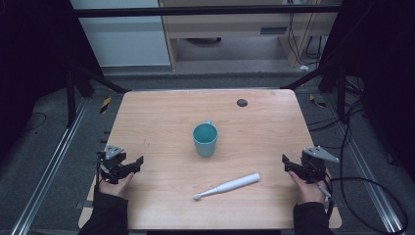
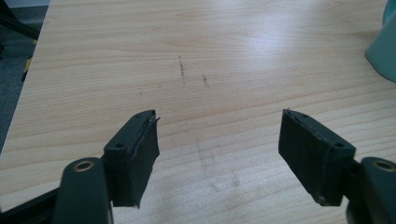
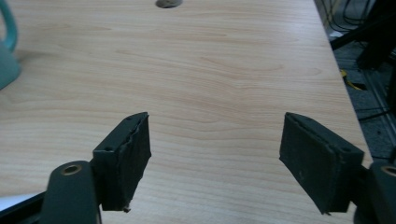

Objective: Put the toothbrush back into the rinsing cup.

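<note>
Right now I have both tongs parked at the near edge of the worktop (image 1: 147, 112), and nothing is in hand. My left tongs (image 1: 131, 165) sit at the near left corner with the jaws spread wide apart; in the left gripper view I see only bare wood grain between the two black pads. My right tongs (image 1: 289, 164) sit at the near right corner, jaws likewise wide apart, with plain wood between them in the right gripper view.

Between the two, a little further in, the white toothbrush (image 1: 227, 186) lies flat on the worktop, its bristle end pointing toward the near left and its thick handle end angled up toward the right. It is nearer my right tongs than my left, yet apart from both.

Beyond it, about mid-worktop, the teal cup (image 1: 205, 139) stands upright and looks empty, its handle turned to the far side. It is near the toothbrush but not touching it. An edge of it creeps into the right of the left gripper view (image 2: 383, 46) and the left of the right gripper view (image 3: 7, 51).

Further back there is a small dark round hole (image 1: 242, 102) in the worktop.

My reading: the job is to stand the toothbrush in the cup, and none of it is done. Reaching, gripping, lifting and dropping it in all remain.
</note>
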{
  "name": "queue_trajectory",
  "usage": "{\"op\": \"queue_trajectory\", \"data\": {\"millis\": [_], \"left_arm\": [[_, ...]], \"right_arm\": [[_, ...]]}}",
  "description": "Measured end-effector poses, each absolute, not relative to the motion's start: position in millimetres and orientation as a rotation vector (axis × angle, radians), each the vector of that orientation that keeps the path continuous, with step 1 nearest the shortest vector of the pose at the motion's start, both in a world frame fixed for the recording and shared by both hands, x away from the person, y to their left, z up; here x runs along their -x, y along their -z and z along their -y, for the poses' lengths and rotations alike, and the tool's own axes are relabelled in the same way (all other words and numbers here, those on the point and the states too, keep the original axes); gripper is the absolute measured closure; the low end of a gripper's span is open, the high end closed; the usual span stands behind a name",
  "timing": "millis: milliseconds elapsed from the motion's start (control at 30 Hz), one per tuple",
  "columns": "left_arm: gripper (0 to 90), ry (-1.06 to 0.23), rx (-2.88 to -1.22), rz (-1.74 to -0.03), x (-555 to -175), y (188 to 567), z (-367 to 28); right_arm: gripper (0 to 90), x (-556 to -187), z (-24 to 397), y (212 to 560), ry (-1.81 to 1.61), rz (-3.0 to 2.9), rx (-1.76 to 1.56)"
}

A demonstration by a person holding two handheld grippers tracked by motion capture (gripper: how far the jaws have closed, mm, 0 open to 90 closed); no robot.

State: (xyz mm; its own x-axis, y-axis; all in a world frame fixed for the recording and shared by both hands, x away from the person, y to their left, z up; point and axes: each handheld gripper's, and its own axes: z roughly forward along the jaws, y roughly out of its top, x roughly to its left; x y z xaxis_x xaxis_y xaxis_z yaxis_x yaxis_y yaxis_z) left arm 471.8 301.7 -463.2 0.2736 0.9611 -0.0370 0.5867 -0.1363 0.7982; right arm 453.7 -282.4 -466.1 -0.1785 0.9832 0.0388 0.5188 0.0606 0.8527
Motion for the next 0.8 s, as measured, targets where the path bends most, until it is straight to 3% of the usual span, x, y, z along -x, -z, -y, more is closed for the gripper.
{"op": "queue_trajectory", "data": {"millis": [200, 400, 800], "left_arm": [[36.5, -0.640, -1.819, -1.431, -470, 463, -305], [42.0, -0.643, -1.830, -1.429, -470, 462, -304], [43.5, -0.663, -1.850, -1.425, -470, 462, -300]], "right_arm": [[30.9, -449, 269, 461, -1.035, -1.854, -1.447], [43.5, -446, 248, 455, -1.045, -1.960, -1.391], [64.7, -449, 219, 456, -1.040, -2.097, -1.343]]}}
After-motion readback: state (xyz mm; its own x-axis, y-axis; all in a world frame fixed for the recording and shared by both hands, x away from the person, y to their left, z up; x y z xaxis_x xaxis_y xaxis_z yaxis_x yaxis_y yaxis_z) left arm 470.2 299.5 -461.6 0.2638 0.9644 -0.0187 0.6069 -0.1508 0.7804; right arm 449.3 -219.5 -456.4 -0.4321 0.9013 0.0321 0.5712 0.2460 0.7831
